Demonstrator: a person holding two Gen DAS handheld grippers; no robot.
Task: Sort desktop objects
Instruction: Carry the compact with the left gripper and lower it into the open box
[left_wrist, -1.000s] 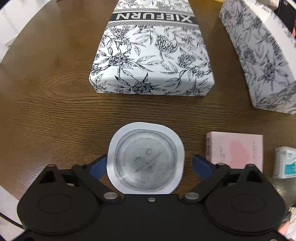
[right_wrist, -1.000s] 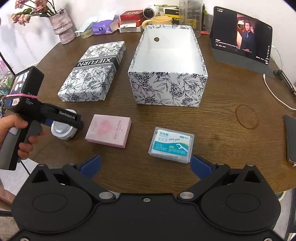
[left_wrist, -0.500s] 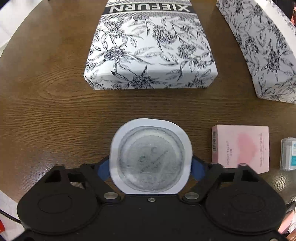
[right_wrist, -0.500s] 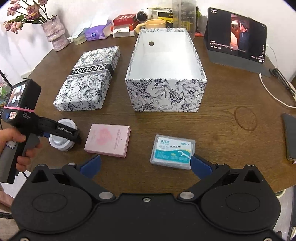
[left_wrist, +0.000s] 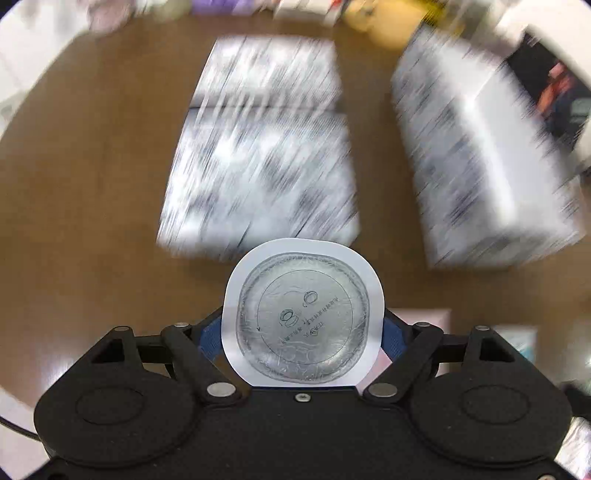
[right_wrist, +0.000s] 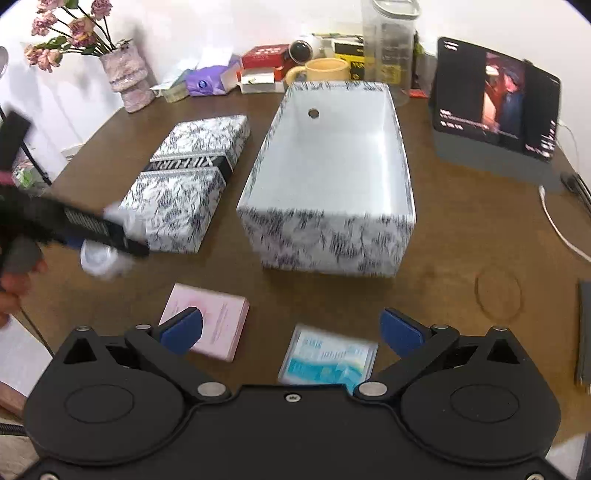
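Left gripper (left_wrist: 303, 326): its blue pads are closed against both sides of the foil-lidded cup (left_wrist: 303, 314); in the right wrist view the cup seems clear of the table (right_wrist: 461, 221), in front of the patterned lid (right_wrist: 184, 184).
Right gripper (right_wrist: 291, 328): jaws spread wide, holding nothing, poised above the floss case (right_wrist: 325, 360) with the pink box (right_wrist: 218, 321) just beside it.
Open box (right_wrist: 332, 166): stands farther back, its white inside bare as far as visible.
Step in hand: probably carrying the cup toward the open box.
Next move: clear the near wall, lower the cup, then release.
Change: a second ago the pads stood apart around the resting cup; now they grip it and the background smears.
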